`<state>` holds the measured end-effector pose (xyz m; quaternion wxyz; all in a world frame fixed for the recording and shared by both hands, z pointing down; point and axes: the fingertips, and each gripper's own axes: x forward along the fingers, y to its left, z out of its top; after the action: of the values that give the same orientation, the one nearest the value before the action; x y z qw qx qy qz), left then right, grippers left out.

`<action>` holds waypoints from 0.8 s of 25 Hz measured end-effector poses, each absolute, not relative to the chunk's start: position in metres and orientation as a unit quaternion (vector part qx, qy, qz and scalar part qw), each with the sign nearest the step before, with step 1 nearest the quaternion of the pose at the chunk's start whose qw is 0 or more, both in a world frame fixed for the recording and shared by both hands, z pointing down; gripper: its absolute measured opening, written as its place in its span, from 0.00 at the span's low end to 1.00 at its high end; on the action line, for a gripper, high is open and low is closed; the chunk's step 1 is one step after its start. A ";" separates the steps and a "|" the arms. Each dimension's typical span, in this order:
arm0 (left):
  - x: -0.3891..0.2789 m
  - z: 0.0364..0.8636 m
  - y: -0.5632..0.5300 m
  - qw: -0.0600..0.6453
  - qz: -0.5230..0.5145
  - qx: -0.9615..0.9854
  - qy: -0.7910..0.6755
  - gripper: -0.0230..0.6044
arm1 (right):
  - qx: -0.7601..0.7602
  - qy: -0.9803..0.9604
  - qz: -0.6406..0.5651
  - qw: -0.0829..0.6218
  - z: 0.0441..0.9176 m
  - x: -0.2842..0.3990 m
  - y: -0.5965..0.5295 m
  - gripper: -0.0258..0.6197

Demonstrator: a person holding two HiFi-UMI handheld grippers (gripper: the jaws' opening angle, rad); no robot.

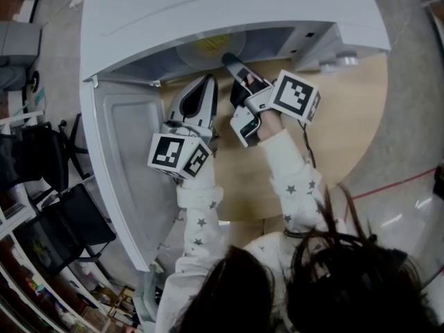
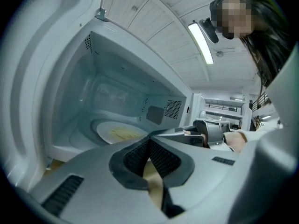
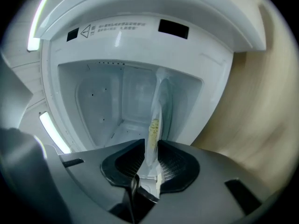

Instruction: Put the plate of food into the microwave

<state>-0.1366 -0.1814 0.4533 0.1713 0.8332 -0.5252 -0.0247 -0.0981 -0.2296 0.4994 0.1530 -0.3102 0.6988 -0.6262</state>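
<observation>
The white microwave [image 1: 229,5] stands open, its door [image 1: 132,172] swung out to the left. The plate of yellow food [image 1: 208,46] lies flat on the turntable inside [image 2: 119,132]. My right gripper [image 1: 229,60] reaches into the cavity. In the right gripper view the plate's rim [image 3: 156,115] stands edge-on between its jaws [image 3: 148,146], which are parted and not pressing on it. My left gripper [image 1: 208,82] hovers just outside the opening, left of the right one, shut with nothing in it [image 2: 149,141].
The microwave sits on a round wooden table [image 1: 347,116]. The open door blocks the left side. Black chairs [image 1: 62,220] and shelves stand on the floor at the left. The person's star-print sleeves [image 1: 201,214] fill the near middle.
</observation>
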 end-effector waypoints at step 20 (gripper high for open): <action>-0.141 0.453 -0.165 0.183 -0.033 0.819 -0.543 0.03 | -0.291 0.717 -0.617 0.143 0.496 -0.103 -0.203 0.23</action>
<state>-0.1414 -0.1655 0.4533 0.1831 0.8185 -0.5435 -0.0329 -0.1031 -0.2032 0.4961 0.1429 -0.2907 0.7168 -0.6175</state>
